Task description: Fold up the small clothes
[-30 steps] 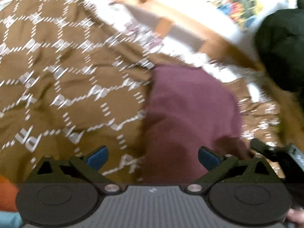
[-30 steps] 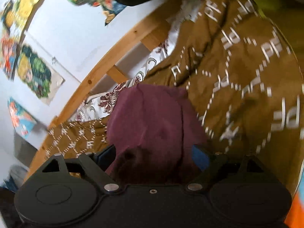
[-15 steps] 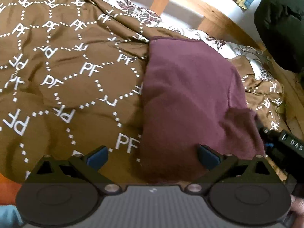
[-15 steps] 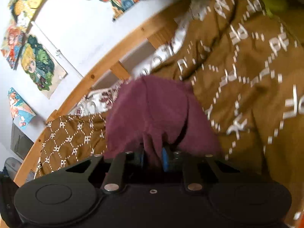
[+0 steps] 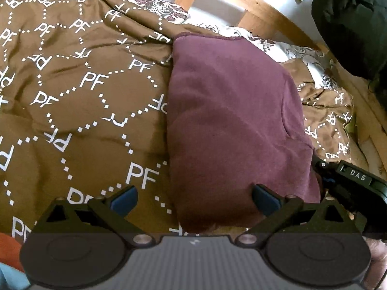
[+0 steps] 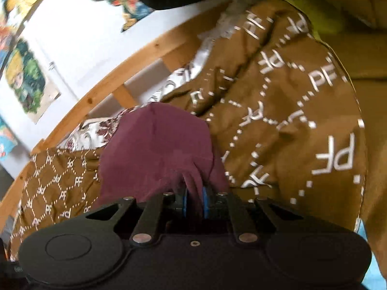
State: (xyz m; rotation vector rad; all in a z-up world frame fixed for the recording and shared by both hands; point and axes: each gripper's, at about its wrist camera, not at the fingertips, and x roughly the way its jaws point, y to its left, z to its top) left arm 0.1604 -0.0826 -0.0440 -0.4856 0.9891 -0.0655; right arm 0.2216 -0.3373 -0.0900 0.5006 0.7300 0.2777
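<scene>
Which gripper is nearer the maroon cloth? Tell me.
Right. The right gripper is shut on a bunched corner of the maroon cloth; the left gripper hovers open over its near edge, not gripping.

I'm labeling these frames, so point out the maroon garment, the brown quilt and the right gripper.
maroon garment (image 5: 229,120), left wrist view, flat middle.
brown quilt (image 5: 79,101), left wrist view, printed top.
right gripper (image 6: 193,203), right wrist view, between pads.

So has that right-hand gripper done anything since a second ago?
Yes. The right gripper, whose jaws stood wide apart a second ago, has clamped shut on the near edge of the maroon cloth, which bunches toward it against the brown blanket.
</scene>
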